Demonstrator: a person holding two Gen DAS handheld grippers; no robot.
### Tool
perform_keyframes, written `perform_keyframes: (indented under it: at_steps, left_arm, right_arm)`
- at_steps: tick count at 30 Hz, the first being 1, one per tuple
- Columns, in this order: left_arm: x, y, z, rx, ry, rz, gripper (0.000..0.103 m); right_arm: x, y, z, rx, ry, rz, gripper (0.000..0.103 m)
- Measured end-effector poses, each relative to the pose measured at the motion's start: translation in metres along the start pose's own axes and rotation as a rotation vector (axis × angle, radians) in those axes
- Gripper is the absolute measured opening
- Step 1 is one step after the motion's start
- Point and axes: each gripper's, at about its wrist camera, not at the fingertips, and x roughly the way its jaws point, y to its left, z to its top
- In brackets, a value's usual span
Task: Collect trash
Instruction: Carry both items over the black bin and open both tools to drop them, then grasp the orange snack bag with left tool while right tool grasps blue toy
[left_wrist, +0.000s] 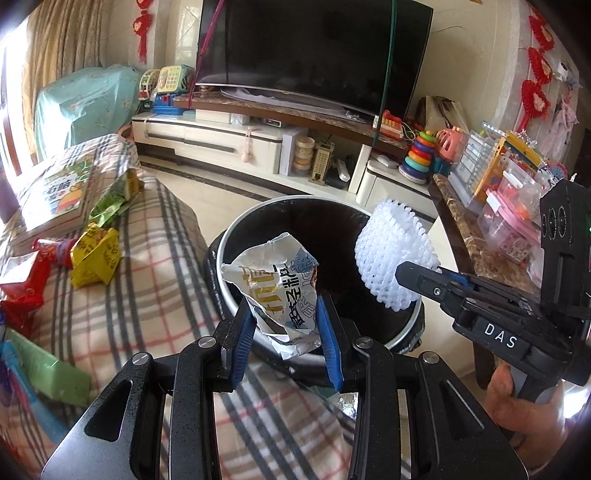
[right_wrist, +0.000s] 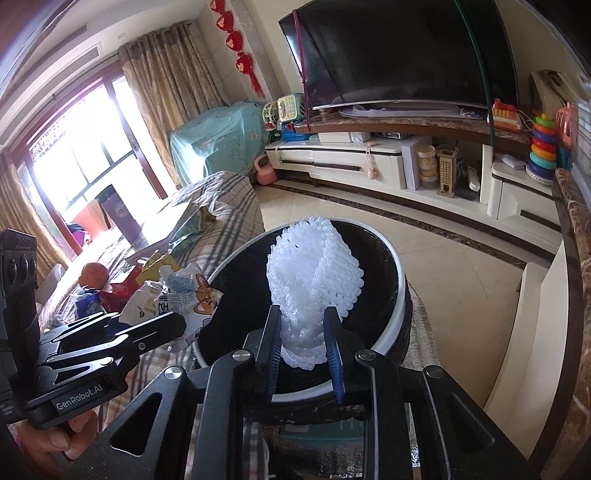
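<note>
Since both claws are clamped on trash, the left gripper (left_wrist: 284, 325) with its crumpled wrapper (left_wrist: 275, 284) sits at the bin's (left_wrist: 236, 229) near rim, while the right gripper (right_wrist: 301, 332) already holds the foam net (right_wrist: 314, 273) over the opening.

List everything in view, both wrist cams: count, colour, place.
snack wrapper: 1, silver-white with print, clamped in the left gripper over the bin
foam fruit net: 1, white, clamped in the right gripper over the bin
trash bin: 1, black inside, pale rim, on the floor beside the sofa
loose wrappers: several, yellow, red, green, on the sofa cover
sofa cover: 1, plaid, left of the bin
book: 1, colourful cover, on the sofa
TV: 1, black, on the stand
ring stacker toy: 1, rainbow, on the stand's right end
left gripper: 1, black, blue pads
right gripper: 1, black, blue pads
</note>
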Motion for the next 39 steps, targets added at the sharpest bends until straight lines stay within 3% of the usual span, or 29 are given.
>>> perform_keyframes:
  at_steps: [4,7,9,11,15,23,39]
  left_arm:
    - [0.011,-0.001,0.004,0.001,0.014,-0.001,0.033]
    - [0.017,-0.001,0.006,-0.008,0.025,-0.002,0.042]
    - [0.017,0.002,0.005,-0.014,0.026,0.001,0.053]
    - [0.017,0.004,0.004,-0.019,0.024,0.007,0.062]
    - [0.014,0.009,-0.001,-0.029,0.023,0.014,0.064]
    - [-0.012,0.031,-0.027,-0.083,0.009,0.053,0.073]
    - [-0.084,0.088,-0.092,-0.222,-0.040,0.149,0.074]
  right_arm:
    - [0.006,-0.002,0.003,-0.004,0.010,-0.007,0.025]
    - [0.011,-0.004,0.004,-0.010,0.020,-0.015,0.029]
    - [0.013,-0.004,0.005,-0.009,0.023,-0.023,0.036]
    - [0.012,-0.005,0.005,0.002,0.021,-0.016,0.054]
    - [0.010,-0.005,0.002,0.010,0.016,-0.015,0.060]
    - [-0.001,0.010,-0.004,0.010,-0.010,0.020,0.088]
    - [-0.002,0.080,-0.036,-0.045,0.030,0.127,0.091]
